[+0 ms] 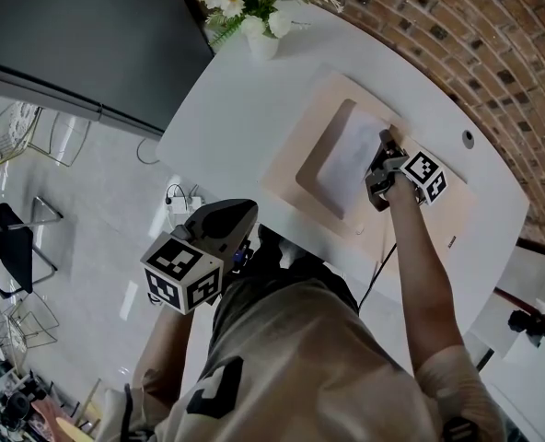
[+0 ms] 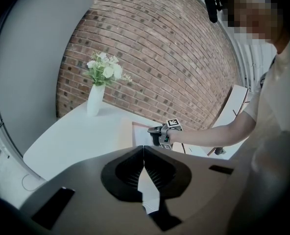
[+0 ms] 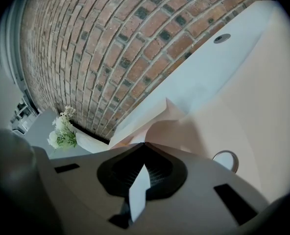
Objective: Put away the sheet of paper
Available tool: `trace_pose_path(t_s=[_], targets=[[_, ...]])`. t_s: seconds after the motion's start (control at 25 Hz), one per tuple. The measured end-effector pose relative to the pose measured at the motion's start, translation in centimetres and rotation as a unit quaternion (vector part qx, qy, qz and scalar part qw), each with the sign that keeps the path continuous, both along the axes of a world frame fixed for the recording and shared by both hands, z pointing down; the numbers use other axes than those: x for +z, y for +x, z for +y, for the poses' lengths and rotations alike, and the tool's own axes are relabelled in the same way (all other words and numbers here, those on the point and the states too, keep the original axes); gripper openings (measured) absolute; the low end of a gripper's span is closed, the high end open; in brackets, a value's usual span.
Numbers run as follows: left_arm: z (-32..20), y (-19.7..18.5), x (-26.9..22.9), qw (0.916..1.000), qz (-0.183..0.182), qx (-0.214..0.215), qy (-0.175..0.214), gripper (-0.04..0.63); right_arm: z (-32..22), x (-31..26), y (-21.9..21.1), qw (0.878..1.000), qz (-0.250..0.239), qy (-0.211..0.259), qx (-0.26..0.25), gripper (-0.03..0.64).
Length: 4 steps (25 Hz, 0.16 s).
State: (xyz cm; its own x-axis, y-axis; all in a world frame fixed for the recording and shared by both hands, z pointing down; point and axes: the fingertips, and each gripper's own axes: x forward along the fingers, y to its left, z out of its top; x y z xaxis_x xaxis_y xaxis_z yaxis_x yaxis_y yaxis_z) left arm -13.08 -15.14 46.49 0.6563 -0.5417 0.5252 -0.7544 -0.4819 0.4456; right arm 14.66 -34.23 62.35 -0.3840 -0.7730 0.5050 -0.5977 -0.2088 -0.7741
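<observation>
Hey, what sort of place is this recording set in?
Probably an office or studio: a white table against a brick wall, a vase of flowers on it, and wire chairs on a glossy floor.

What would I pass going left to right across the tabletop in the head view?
vase of flowers → sheet of paper → right gripper, fingers on the paper's edge → round table hole

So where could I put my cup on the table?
The bare white table between the vase and the peach mat, or the strip by the round hole. The mat's middle is crowded: the right gripper pinches the paper there.
</observation>
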Motion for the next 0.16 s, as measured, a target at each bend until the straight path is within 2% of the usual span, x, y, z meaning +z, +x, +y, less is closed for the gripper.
trace_pose_path(t_s=[0.16], targets=[[0.07, -0.13, 0.05, 1.0000, -0.003, 0.000, 0.001, 0.017, 0.08, 0.03, -0.01, 1.000, 0.002, 0.000, 0.000, 0.023]])
